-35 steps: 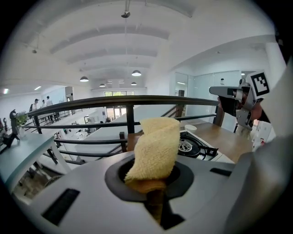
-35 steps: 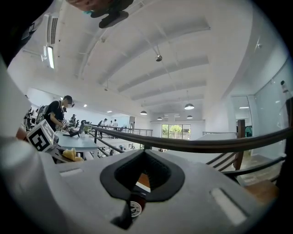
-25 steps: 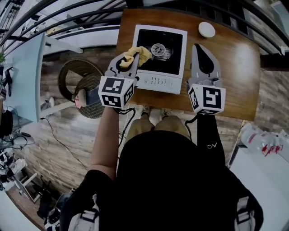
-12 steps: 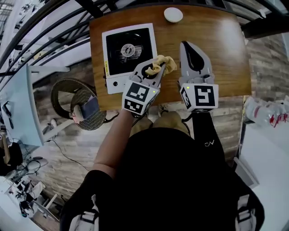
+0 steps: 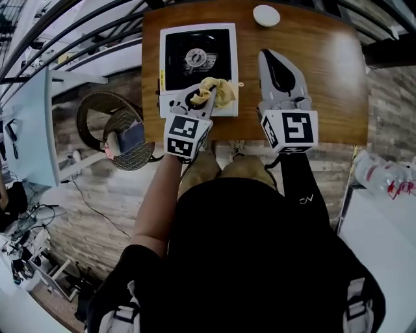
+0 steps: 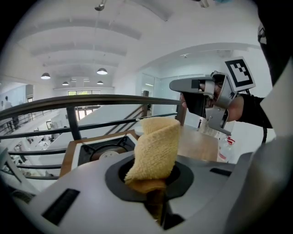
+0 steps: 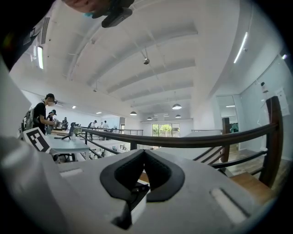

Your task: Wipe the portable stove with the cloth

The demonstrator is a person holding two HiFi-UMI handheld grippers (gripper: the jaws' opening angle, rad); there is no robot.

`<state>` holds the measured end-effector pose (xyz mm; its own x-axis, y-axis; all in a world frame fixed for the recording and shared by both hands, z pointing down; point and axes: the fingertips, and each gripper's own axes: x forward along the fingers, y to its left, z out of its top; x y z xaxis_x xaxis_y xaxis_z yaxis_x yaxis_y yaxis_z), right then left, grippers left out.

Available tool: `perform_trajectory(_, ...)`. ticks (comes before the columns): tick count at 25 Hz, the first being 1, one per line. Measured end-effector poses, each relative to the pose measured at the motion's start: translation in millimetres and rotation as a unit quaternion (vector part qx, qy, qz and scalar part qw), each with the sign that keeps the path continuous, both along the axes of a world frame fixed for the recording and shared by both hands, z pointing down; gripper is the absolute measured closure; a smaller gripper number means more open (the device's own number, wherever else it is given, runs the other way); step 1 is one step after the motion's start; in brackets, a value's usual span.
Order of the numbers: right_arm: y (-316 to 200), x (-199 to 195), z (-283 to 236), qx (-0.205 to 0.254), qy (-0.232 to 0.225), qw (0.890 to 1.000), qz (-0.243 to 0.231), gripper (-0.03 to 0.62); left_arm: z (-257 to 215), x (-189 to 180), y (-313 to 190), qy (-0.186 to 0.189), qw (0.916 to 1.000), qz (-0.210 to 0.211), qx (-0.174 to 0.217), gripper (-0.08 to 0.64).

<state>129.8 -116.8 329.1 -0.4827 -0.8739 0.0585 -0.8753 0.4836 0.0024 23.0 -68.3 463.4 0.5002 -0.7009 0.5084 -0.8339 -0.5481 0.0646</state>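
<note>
We had the left hand-held gripper (image 5: 207,93) clamped shut on the yellow cloth (image 5: 220,91), which stood up in a folded bunch beyond the jaw tips. The cloth lay over the near right corner of the portable stove (image 5: 179,68); we could not tell whether it touched. The stove sat on the left part of the wooden desk (image 5: 325,71), with its near and left sides close to the desk's edges and its burner (image 5: 197,57) uncovered. Our right hand-held gripper (image 5: 270,58) was over bare wood just right of the stove, jaws closed together with nothing between them. More bare wood ran out to the desk's right edge. A small white round thing (image 5: 266,14) sat near the far edge, and a dark railing (image 5: 97,39) ran just beyond the desk.
</note>
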Motion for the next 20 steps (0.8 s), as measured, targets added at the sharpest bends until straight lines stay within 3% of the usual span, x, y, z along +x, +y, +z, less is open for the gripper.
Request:
perform_trajectory(3,5,-30,-5,0.005,0.012,1.0,-0.024,0.589,-2,-46,0,-0.008,0.9994,-0.034,0.005,0.531)
perform_trajectory(12,26,-101,-15,0.013,0.023,0.999,-0.039,0.589,-3,-162,27,-0.036,0.9961,-0.081,0.003,0.531)
perform_trajectory(17,39,-123,-21,0.018,0.025,0.999,-0.035,0.589,-4,-223,49,-0.044,0.9919,-0.119,0.002,0.531)
perform_trajectory(20,47,-127,-22,0.021,0.025,0.999,-0.027,0.589,-8,-241,58,-0.046,0.9906,-0.129,0.009,0.531)
